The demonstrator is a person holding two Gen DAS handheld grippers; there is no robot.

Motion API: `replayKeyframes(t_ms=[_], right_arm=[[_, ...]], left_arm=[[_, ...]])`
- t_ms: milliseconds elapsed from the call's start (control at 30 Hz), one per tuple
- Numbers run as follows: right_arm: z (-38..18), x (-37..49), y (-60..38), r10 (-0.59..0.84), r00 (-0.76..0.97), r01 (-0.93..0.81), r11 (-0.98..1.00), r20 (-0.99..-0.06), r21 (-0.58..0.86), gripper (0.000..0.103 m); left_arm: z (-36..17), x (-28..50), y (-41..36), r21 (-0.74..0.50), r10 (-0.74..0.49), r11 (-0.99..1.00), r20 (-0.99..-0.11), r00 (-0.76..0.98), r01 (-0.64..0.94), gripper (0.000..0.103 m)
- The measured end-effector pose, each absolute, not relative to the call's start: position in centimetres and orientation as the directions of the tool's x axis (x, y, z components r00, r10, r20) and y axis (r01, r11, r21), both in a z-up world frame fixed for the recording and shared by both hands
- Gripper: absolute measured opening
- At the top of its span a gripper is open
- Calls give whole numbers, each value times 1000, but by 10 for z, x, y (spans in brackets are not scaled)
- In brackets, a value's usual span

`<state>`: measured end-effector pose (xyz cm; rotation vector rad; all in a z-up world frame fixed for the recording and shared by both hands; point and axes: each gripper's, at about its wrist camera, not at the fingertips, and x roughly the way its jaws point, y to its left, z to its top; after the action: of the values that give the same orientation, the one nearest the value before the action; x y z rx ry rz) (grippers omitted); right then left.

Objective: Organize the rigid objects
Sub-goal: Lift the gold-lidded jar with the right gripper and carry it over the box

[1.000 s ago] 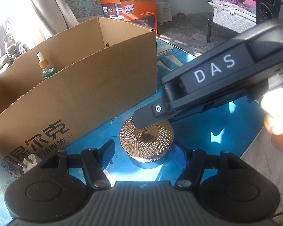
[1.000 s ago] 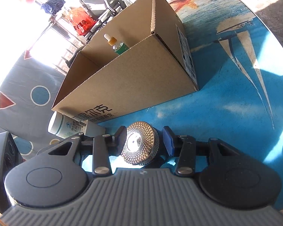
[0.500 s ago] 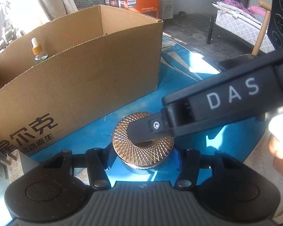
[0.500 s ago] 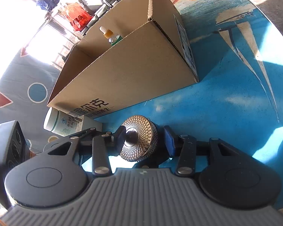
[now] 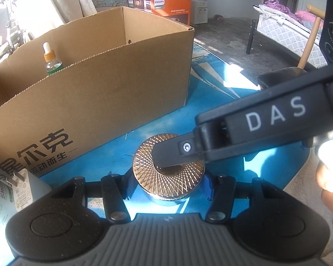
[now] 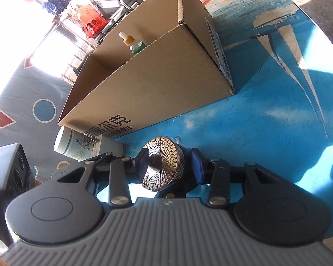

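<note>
The gold tin (image 5: 168, 170), a round metal tin with a cross-hatched lid, sits on the blue table (image 5: 244, 173) just in front of the cardboard box (image 5: 113, 88).

The left gripper (image 5: 168, 182) is set low around the tin. Its 2 fingers stand partly apart, 1 on each side of the tin's body, and both look pressed against it, so it is clamped on the tin.

The right gripper (image 6: 170, 165) reaches in from the right in the left wrist view, where 1 of its fingers (image 5: 177, 153) lies across the lid and covers the small knob at the middle. In its own view, its left finger (image 6: 143, 163) is touching that knob, while its right finger (image 6: 197, 166) stands clear of the tin's side with blue table showing between them. Its jaws are closing, with the tin between them but not pinched by both pads.

Inside the box, a dropper bottle (image 5: 52, 61) stands upright against the far wall. A white jar (image 6: 77, 144) lies on its side at the box's near left corner, touching it. A hand (image 5: 330, 190) shows at the right edge of the left view.
</note>
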<state>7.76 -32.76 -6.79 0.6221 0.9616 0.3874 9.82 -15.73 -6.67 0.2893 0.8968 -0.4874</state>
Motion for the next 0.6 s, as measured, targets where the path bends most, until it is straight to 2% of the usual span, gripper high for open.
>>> replayKeyframes(t_ms=[600], right_arm=[[-13,52,-315,558,589,-135,781,-584,610,40]], left_arm=[[-15,64,-141,83,-290,870,-711,640,486,57]])
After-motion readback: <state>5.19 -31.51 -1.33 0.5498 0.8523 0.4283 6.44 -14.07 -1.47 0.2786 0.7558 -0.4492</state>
